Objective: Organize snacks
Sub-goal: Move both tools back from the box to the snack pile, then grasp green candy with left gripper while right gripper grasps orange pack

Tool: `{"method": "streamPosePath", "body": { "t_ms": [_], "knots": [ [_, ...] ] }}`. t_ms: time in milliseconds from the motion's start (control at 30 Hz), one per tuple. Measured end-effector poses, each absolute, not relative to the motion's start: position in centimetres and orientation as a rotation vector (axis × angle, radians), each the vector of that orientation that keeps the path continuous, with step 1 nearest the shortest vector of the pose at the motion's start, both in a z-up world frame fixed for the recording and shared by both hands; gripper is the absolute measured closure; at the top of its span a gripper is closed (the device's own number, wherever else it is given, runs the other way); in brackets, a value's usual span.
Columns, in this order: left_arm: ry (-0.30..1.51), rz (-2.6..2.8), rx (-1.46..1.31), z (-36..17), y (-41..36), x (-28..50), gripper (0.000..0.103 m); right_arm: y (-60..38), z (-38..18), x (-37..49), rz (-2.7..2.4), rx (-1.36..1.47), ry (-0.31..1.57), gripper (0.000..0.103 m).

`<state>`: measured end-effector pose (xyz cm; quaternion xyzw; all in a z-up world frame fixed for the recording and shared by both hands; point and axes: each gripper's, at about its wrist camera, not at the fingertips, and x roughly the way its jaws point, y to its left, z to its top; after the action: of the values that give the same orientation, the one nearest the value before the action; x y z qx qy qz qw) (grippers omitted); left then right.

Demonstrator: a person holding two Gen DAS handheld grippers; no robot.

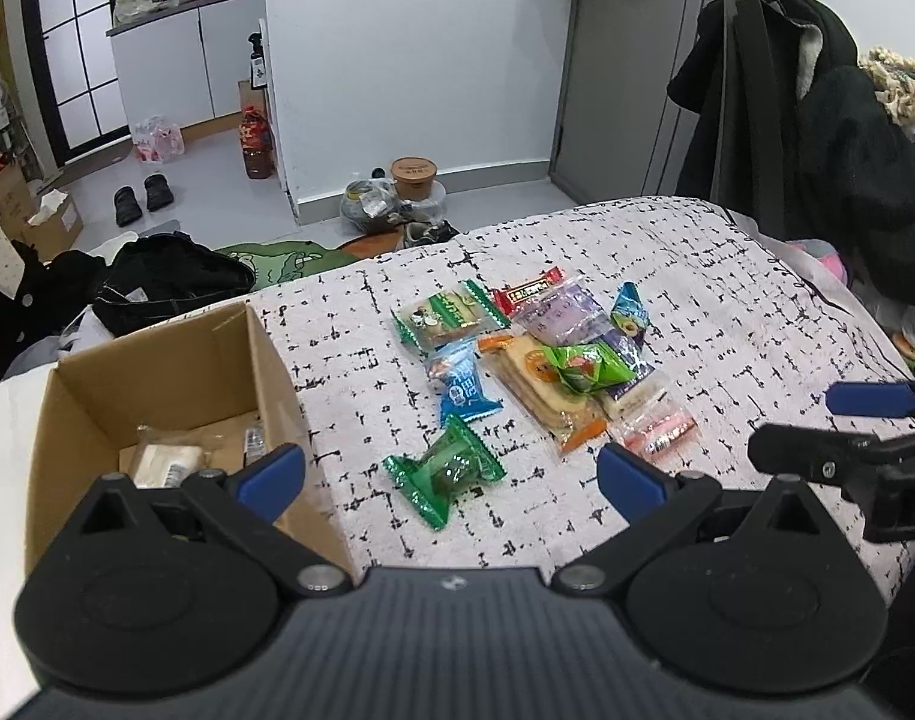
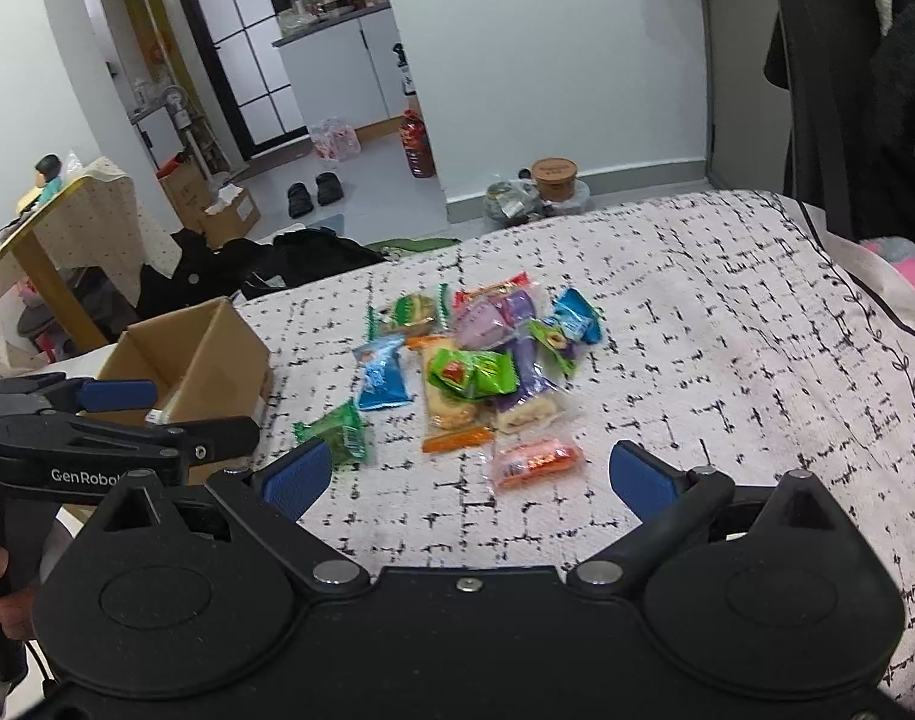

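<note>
I count about ten wrapped snacks (image 1: 535, 360) in one loose cluster on the blanket (image 1: 727, 312), plus one cardboard box (image 1: 157, 372) at the left edge. Two grippers are in play, both with fingers spread wide and holding nothing.

My left gripper (image 1: 451, 477) hovers near the blanket's front. The green packet (image 1: 448, 471) lies right between its blue pads (image 1: 271, 477), apart from both. The box sits just left of that gripper; a pale wrapped item (image 1: 166, 462) lies on its floor. My right gripper (image 2: 469, 477) hangs a little further right — the pink packet (image 2: 532, 462) sits between its fingers, closer to the far side, untouched.

The rest of the pile lies further off: a blue packet (image 1: 463, 387), a long clear cracker sleeve (image 1: 541, 390) with orange ends, a crumpled lime bag (image 1: 583, 366), a purple pouch (image 1: 556, 309), a red bar (image 1: 526, 294) — all glossy crinkled plastic, several overlapping. The blanket is soft, white with black broken gridlines. The box is plain brown corrugated card, flaps up, open at the top.
</note>
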<state>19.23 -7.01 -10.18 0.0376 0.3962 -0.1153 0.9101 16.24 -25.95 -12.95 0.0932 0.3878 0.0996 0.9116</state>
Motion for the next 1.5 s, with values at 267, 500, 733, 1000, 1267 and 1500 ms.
{"method": "streamPosePath", "body": {
  "t_ms": [267, 500, 733, 1000, 1267, 1500],
  "knots": [
    [0.841, -0.240, 0.052, -11.7, -8.4, 21.0, 0.001, -26.9, -14.4, 17.3, 0.167, 0.208, 0.843, 0.006],
    [0.836, -0.197, 0.017, -13.3, -9.1, 22.0, 0.002, -27.1, -15.6, 18.6, 0.149, 0.194, 0.874, 0.013],
    [0.859, -0.140, -0.028, -15.4, -9.6, 23.4, 0.009, -26.9, -16.9, 19.9, 0.139, 0.161, 0.893, 0.018],
    [0.880, -0.118, -0.025, -17.1, -10.4, 24.3, 0.013, -26.1, -18.3, 21.3, 0.143, 0.106, 0.910, 0.018],
    [0.904, -0.048, -0.009, -19.2, -10.6, 25.2, 0.017, -25.6, -19.5, 22.2, 0.131, 0.092, 0.917, 0.018],
    [0.944, -0.015, -0.043, -20.6, -10.0, 25.8, 0.034, -25.2, -20.5, 23.1, 0.129, 0.081, 0.928, 0.021]
  ]
}}
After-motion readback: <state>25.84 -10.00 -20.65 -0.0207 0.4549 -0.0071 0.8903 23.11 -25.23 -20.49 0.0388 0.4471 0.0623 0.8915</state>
